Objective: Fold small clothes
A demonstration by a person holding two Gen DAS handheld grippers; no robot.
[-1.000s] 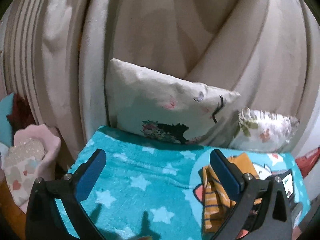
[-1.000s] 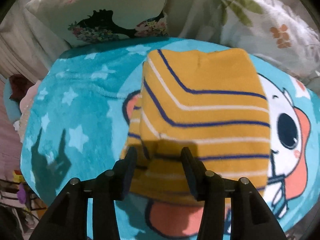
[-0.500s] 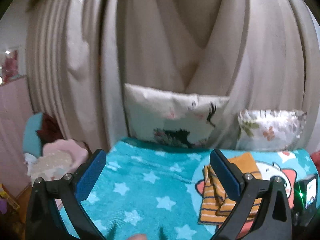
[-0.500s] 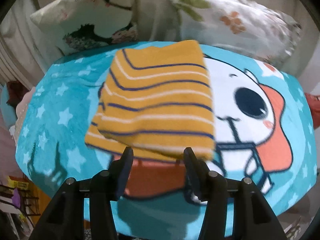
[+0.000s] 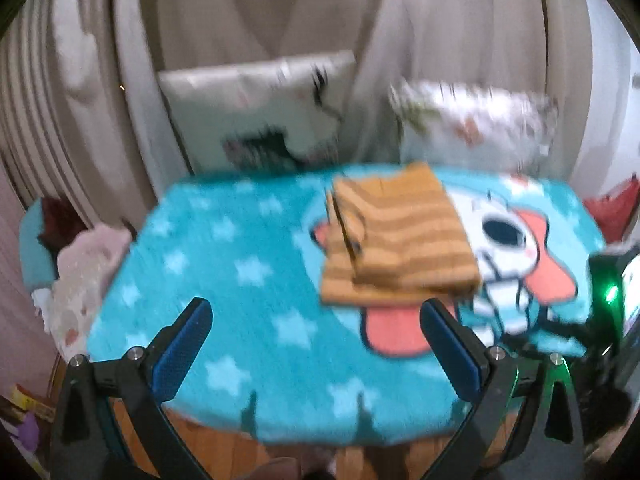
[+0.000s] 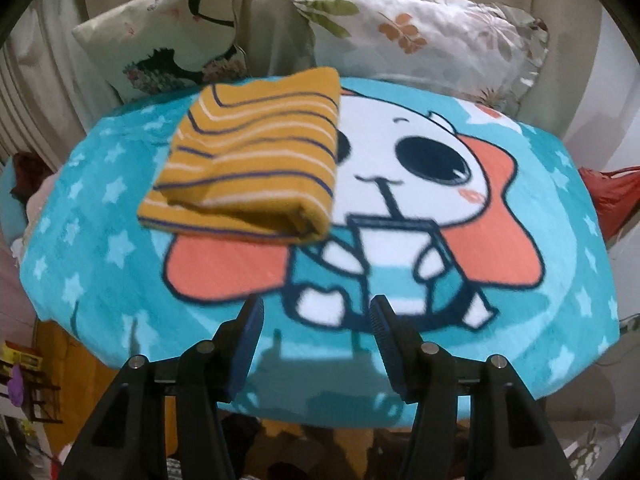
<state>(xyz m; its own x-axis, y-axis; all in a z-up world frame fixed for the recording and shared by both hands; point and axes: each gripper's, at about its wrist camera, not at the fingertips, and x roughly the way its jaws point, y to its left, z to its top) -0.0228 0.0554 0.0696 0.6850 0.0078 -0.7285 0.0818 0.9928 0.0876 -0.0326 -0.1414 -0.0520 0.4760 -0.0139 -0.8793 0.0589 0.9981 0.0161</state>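
The little striped shirt [image 6: 248, 160] is lying folded on the blue blanket [image 6: 100, 248], just beside the white cartoon face [image 6: 400, 152] printed on it, on the side where the stars are, and toward the two pillows. It is covering one of the cartoon's orange ears. The right claw [image 6: 316, 316] is hanging over the near edge of the blanket, below the cartoon's body and well away from the shirt. Its jaws are opening, and nothing is sitting between them. The left claw [image 5: 316, 316] is standing wide apart too, near the front of the blanket on the starry side of the cartoon, and it is holding nothing. The shirt seems to be done, but the fold is looking a bit puffy at the near end, where the top layer is sitting thick and round. The picture from the left claw is blurry, so it is hard to tell how neat the layers are on that side, though a loose flap is showing there. If a claw is swinging low past the cartoon, it could be bumping that fat edge and flipping the fold open. The fuzzy blanket could also be getting caught in an open jaw and dragging the shirt along with it. Lifting the claws up high before moving them should be keeping the pile safe.
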